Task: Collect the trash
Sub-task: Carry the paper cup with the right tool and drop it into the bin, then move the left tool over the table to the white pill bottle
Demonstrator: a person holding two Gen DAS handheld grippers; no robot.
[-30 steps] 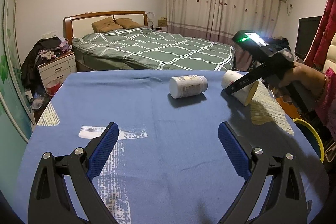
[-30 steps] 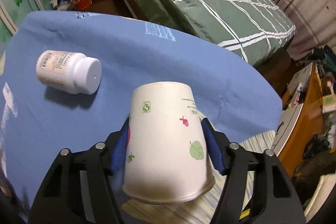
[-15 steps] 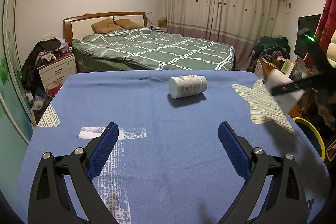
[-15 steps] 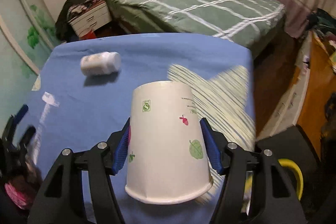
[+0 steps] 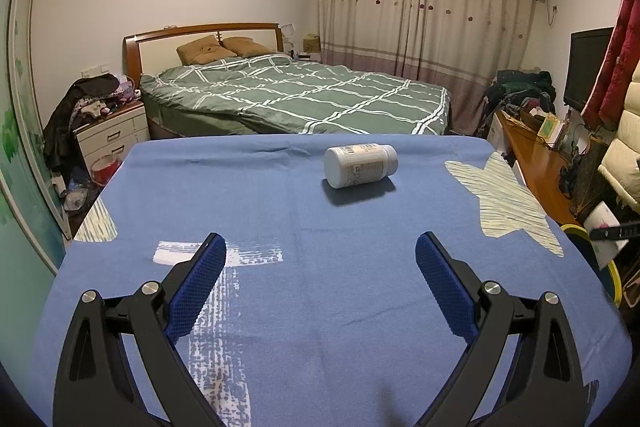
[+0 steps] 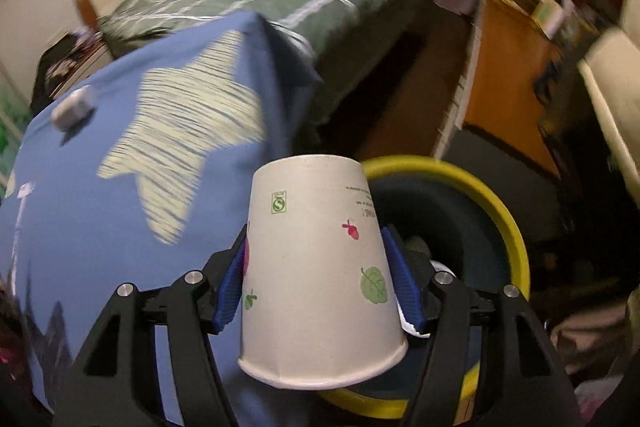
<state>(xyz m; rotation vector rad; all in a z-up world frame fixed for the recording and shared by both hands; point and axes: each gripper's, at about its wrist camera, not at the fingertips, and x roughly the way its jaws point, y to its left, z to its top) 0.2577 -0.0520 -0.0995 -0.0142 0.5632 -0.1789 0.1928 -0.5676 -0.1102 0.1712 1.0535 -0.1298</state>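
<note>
The right gripper is pinching a white paper cup across its side, both blue pads pressed on the cup wall, base pointing away from the camera. It hangs off the right edge of the blue tablecloth, above the yellow-rimmed bin that stands on the floor beside the table — so the step in hand looks like the carry-and-drop of 1 piece of trash. The cup already overlaps the bin's mouth in the right wrist view, though the blur makes it hard to say how well it is centred.

The next move calls for spreading the jaws over the dark opening, not over the rim, so the cup falls inside.

A white pill bottle lies on its side near the far edge of the tablecloth, untouched — likely the next item. The left gripper is spread wide and empty above the near edge.
</note>
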